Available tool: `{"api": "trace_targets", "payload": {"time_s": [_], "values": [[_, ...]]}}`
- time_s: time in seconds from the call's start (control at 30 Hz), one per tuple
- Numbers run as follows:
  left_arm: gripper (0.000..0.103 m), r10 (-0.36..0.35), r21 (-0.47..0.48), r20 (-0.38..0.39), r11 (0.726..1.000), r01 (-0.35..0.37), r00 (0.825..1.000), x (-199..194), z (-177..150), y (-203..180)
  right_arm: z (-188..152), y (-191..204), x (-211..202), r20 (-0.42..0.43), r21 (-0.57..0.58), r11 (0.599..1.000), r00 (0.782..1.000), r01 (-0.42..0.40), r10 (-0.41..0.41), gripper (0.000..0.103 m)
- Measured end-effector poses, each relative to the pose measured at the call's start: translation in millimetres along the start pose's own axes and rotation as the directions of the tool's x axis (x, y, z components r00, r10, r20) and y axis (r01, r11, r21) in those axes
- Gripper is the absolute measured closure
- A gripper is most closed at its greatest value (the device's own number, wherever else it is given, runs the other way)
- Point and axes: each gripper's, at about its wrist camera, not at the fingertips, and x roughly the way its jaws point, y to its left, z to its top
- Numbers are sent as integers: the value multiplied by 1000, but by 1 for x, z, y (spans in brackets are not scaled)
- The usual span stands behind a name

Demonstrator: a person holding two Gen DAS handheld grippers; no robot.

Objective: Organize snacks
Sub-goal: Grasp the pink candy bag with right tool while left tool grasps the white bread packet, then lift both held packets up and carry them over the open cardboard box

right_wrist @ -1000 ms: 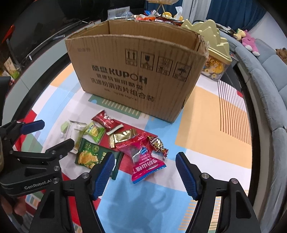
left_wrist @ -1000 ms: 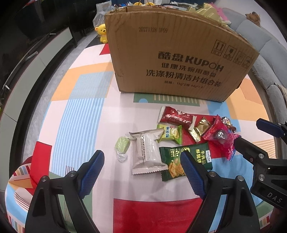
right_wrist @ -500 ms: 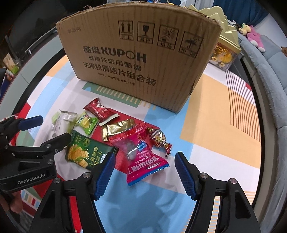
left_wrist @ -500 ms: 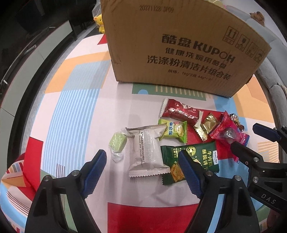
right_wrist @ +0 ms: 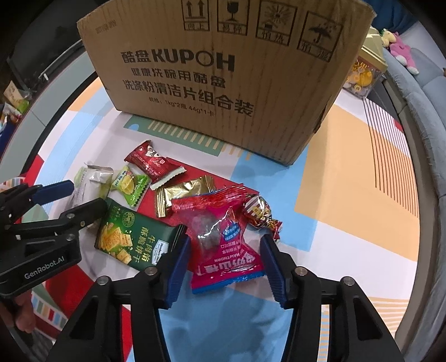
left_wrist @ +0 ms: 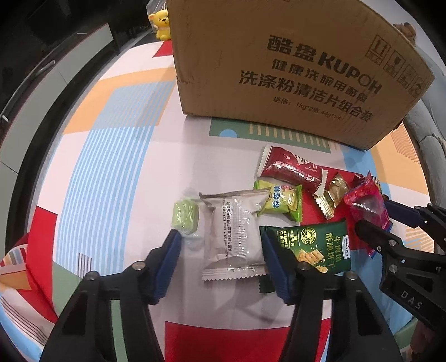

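Observation:
Several snack packets lie on a patterned mat (left_wrist: 111, 139) in front of a cardboard box (left_wrist: 278, 69). My left gripper (left_wrist: 220, 242) points down over a silver packet (left_wrist: 232, 236). Its jaws are closing with the packet between them, and the left pad stands clear of it. My right gripper (right_wrist: 225, 242) straddles a pink hawthorn packet (right_wrist: 223, 242); its jaws are closing too, the pads close beside the packet's edges. A dark green cracker packet (left_wrist: 312, 245) lies between the two grippers. Behind it are a light green packet (left_wrist: 281, 199), a dark red packet (left_wrist: 290, 168) and a gold packet (left_wrist: 333, 195).
A small green candy (left_wrist: 185, 215) sits just left of the silver packet. A round foil candy (right_wrist: 257, 211) lies right of the pink one. A yellow bear toy (left_wrist: 161, 23), a gold-lidded container (right_wrist: 365, 72) and a grey sofa (right_wrist: 418, 111) surround the mat.
Both grippers have sunk toward the snacks and their jaws have narrowed. The silver packet and the pink packet now lie between the fingers.

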Motion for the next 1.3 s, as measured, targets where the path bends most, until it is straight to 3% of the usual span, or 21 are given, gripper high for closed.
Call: {"api": "trace_targets", "payload": {"time_s": [0.07,0.2,0.43,1.3], "values": [[49,-3,-2,3,1000,3,1000,1,0,1,0,0,3,-7,7,1000,1000,-6,6,57],[64,-3,1,6,1000,3,1000,2,1,2,-2,-1,5,-14,18,1000,1000,-21,22,61],[70,-5,6,13,1000,5,1000,-2,0,0,-3,4,0,-4,20,999,1000,-28,29,70],[71,3,22,105,1000,-5,994,-58,-11,-7,-11,4,-52,78,73,997,996,-39,33,72]]}}
